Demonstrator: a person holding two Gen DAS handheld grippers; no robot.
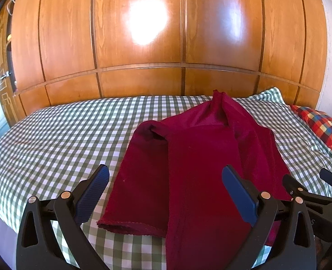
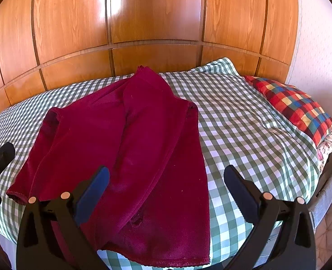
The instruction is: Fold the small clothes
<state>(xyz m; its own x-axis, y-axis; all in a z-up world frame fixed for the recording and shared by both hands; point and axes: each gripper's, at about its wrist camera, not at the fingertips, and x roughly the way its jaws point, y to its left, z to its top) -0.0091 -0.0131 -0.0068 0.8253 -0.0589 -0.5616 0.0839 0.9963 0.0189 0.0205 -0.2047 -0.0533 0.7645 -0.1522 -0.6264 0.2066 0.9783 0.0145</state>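
A dark red garment (image 2: 125,148) is lying spread on the bed (image 2: 244,121), on its green-and-white checked cover, with part of the cloth already doubled over itself down its length and one narrow end reaching toward the wooden wardrobe (image 2: 154,18) behind the bed. The left gripper (image 1: 166,186) is hovering over the garment's near left part, its blue-padded fingers (image 1: 94,193) standing wide apart and gripping nothing. The right gripper (image 2: 166,186) is hovering over the garment's near right edge, its fingers (image 2: 242,193) likewise spread wide and empty, one over the red cloth and the other over bare checked cover. Well to the right of the garment, a multicoloured plaid pillow (image 2: 294,105) is resting at the bed's far right end.
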